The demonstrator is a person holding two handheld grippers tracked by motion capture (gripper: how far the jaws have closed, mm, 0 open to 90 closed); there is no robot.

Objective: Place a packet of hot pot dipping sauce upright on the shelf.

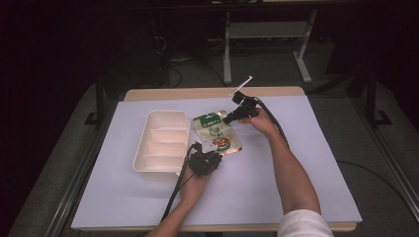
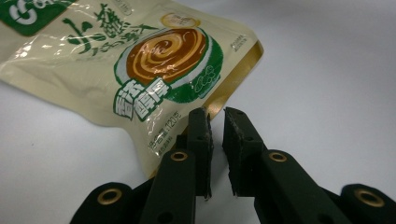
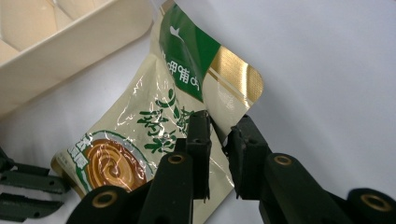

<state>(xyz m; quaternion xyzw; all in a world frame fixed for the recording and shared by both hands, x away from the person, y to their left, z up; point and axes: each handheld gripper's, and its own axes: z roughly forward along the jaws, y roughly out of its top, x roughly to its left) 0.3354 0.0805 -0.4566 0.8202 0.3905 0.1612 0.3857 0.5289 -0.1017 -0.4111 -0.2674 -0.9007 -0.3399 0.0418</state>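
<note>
The sauce pouch (image 1: 217, 132) lies flat near the middle of the table (image 1: 296, 163), just beside the right wall of the white compartment tray (image 1: 160, 143). The left tool (image 2: 215, 114) pinches the pouch's bottom gold edge, jaws pressed nearly together. The right tool (image 3: 219, 126) sits at the pouch's side edge near its top corner, jaws astride that edge, pinching it.

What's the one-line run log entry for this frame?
left claw: shut on pouch bottom edge | right claw: at pouch top edge, grip unclear | pouch: beside tray, on white sheet
</note>
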